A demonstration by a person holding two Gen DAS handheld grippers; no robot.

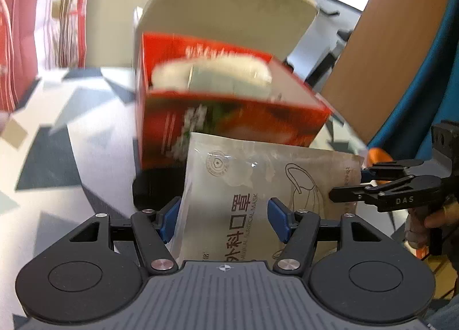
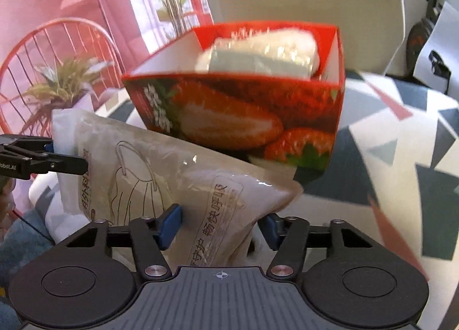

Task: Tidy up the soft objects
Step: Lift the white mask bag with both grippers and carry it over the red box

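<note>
A silvery surgical mask packet (image 1: 258,186) is held in the air between both grippers, just in front of a red strawberry-printed box (image 1: 229,117). My left gripper (image 1: 223,218) is shut on one end of the packet. My right gripper (image 2: 221,223) is shut on the other end (image 2: 186,175). The open-topped box (image 2: 243,106) holds a white wrapped soft pack (image 2: 258,54). Each gripper shows in the other's view: the right one (image 1: 350,183) and the left one (image 2: 68,157), both at the packet's edge.
The box stands on a table with a grey, white and red geometric cloth (image 2: 401,135). A beige chair back (image 1: 223,5) is behind the box. A red wire chair (image 2: 57,51) and potted plants (image 2: 63,83) stand at the left.
</note>
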